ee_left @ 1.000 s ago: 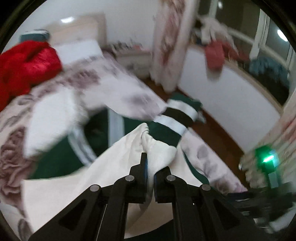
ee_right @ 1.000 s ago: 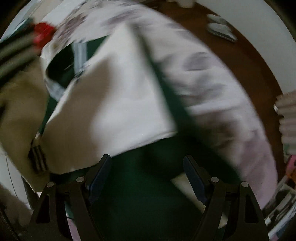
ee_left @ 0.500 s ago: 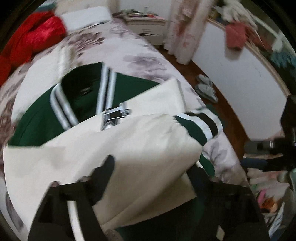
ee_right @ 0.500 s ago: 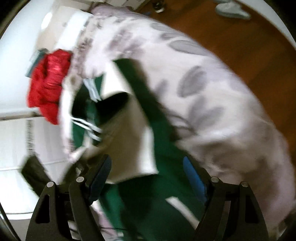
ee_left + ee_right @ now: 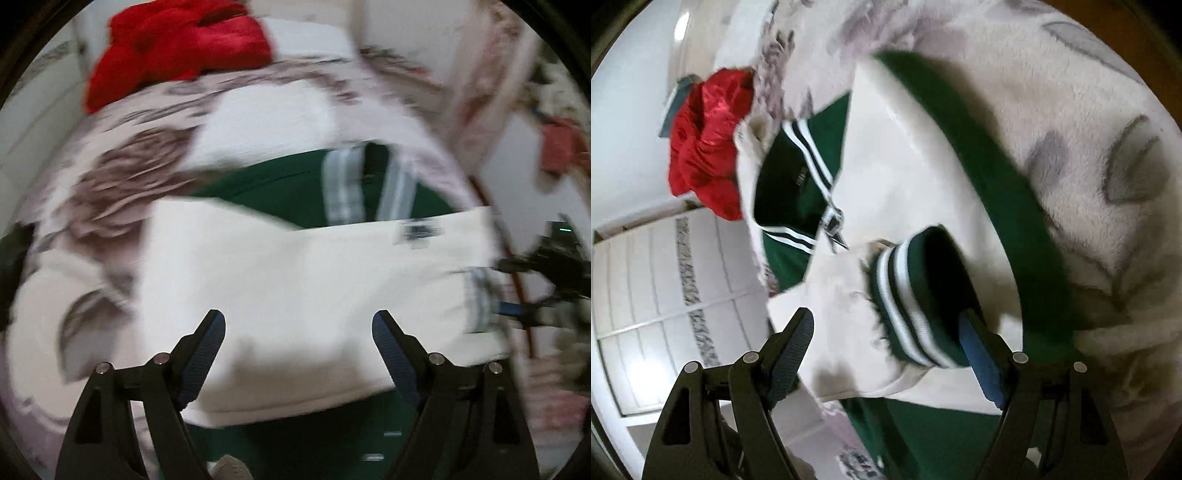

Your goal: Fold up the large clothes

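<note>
A green varsity-style jacket with cream sleeves and striped ribbed trim (image 5: 827, 122) lies spread on a bed covered by a pale fleece blanket printed with grey-brown flowers (image 5: 1108, 110), its collar toward the head of the bed, where a crumpled red garment (image 5: 177, 44) is heaped. Both cream sleeves (image 5: 295, 280) are laid across the green body, one over the other, so the jacket is narrowed to a strip fit for the next fold. The striped cuff (image 5: 908, 306) of the upper sleeve rests on the cream cloth near the jacket's edge. The left gripper (image 5: 298, 347) hovers over the crossed sleeves with its fingers wide and nothing between them. The right gripper (image 5: 886, 350) also stands with fingers wide; the cuff lies between them in its view, but neither pad seems to press on it. Judging by this, the sleeve step is done, and the hem probably has to be brought up toward the collar next.
</note>
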`<state>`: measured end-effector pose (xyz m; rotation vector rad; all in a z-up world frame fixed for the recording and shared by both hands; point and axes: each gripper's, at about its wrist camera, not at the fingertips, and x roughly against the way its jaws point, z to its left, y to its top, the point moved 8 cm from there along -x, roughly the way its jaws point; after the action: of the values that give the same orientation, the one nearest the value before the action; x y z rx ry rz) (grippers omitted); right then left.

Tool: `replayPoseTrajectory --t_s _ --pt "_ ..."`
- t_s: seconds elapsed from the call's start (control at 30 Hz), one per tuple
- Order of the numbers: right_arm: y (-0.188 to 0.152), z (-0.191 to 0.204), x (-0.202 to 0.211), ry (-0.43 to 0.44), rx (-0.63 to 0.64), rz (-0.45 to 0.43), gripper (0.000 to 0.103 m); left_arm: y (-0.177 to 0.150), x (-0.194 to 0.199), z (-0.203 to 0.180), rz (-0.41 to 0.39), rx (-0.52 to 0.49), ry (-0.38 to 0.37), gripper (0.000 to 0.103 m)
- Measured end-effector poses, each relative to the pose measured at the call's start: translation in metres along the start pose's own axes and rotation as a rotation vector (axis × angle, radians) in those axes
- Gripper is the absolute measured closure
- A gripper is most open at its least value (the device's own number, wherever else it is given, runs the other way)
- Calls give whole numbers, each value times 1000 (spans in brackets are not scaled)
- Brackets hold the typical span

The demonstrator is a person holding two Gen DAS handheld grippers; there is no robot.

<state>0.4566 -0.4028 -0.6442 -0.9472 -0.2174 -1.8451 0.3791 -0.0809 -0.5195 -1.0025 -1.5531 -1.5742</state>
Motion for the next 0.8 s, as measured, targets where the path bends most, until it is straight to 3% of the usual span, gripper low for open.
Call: replayPoseTrajectory --t_s 0.1,0.13,0.2,0.37,0.4,0.53,0.57,0.63,0.7,0.73,0.77,0.8 --pt "-6 1 -27 -87 46 41 25 -13 -30 49 53 35 161 22" --pt "-7 6 -32 -139 103 27 40 -16 -37 59 64 45 187 22" --pt "-9 17 -35 -194 182 1 93 -24 -55 80 112 75 223 22" --pt "23 29 31 -289 191 -275 94 -15 -62 84 95 116 152 16" --pt "31 23 35 -320 183 -284 94 -12 -65 80 91 110 134 15" --pt "42 2 8 -381 149 -84 92 -8 -86 66 140 74 151 14" --pt "42 6 12 -416 169 -71 82 -4 -82 64 136 66 167 14" --pt "42 25 29 -444 236 -114 76 7 -57 63 64 20 249 14" --pt "37 64 51 -433 337 -215 54 16 -34 71 -8 -33 385 14" --pt "34 80 50 -403 372 -230 49 18 -24 76 -35 -57 465 14" --pt "29 104 34 -344 427 -196 42 19 -19 84 -51 -73 537 14" --pt "25 118 15 -312 463 -133 41 19 -17 92 -54 -78 601 14"
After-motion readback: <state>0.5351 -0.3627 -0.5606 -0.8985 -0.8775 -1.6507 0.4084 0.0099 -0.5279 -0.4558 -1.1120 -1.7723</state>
